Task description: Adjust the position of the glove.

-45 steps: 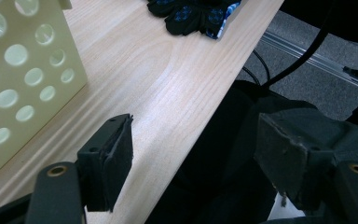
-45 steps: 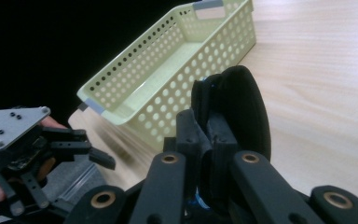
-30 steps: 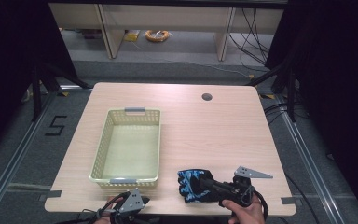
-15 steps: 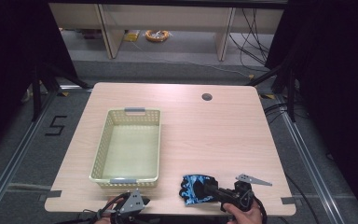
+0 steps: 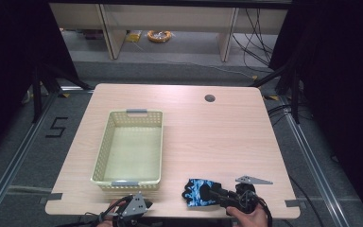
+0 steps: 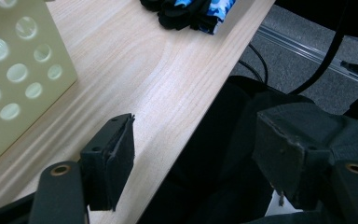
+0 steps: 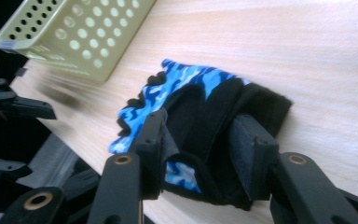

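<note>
Left claw (image 5: 131, 208) sits at the near left table edge w/ jaws spread wide, nothing between them, just near of the basket (image 5: 128, 178). That basket is a pale plastic one w/ holes in the walls, nothing inside, left of centre on the table (image 5: 217, 137).

Right of it lies the glove (image 5: 197, 191), black w/ blue camo, near the near edge, flat-ish and crumpled. Right claw (image 5: 213, 194) is over its cuff end; its jaws have just been opening, and in the right gripper view the glove (image 7: 200, 107) lies between the right claw (image 7: 200, 154) pads w/ slack around it, so released, not pinched.

Handling, my guess: light, soft, floppy fabric, not fragile, not slippery on the pads. It will sag and fold when lifted, so take it at the thick black cuff or bunch the palm, not a single fingertip.

Table is smooth light wood grain, level, w/ a round cable hole (image 5: 210, 98) far right. Room beyond is dim: grey floor, cables, a coil (image 5: 159, 35) under a far shelf
</note>
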The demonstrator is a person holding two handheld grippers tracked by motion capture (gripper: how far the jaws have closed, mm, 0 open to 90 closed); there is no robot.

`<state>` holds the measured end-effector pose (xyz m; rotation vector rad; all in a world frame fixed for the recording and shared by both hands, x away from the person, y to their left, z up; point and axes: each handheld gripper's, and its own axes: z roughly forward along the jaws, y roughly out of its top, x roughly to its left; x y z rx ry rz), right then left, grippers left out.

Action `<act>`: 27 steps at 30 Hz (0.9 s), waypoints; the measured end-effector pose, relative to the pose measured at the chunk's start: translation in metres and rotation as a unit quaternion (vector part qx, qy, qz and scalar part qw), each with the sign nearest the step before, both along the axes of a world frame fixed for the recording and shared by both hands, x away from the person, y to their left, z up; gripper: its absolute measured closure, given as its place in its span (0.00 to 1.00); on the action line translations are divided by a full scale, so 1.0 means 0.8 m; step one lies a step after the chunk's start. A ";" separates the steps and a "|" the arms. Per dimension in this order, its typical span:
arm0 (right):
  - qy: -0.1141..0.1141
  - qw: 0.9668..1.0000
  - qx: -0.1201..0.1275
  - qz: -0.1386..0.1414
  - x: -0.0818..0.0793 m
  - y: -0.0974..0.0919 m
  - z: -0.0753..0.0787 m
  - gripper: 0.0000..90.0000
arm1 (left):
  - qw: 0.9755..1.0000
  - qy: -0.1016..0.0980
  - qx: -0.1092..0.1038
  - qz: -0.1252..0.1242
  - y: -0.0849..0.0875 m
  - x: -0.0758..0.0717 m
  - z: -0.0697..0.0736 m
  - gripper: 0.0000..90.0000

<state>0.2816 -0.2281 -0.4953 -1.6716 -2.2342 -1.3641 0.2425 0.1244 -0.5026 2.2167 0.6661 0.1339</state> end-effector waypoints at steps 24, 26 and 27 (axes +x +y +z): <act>0.009 1.000 -0.012 -0.019 0.019 -0.050 -0.010 0.65 | 0.998 -0.037 0.020 -0.037 -0.058 0.008 0.007 0.33; 0.009 1.000 -0.012 -0.017 0.020 -0.048 -0.012 0.65 | 0.998 -0.040 0.020 -0.045 -0.073 0.012 0.009 0.33; 0.012 1.000 -0.009 -0.017 0.020 -0.047 -0.012 0.65 | 0.998 -0.043 0.020 -0.048 -0.082 0.015 0.010 0.33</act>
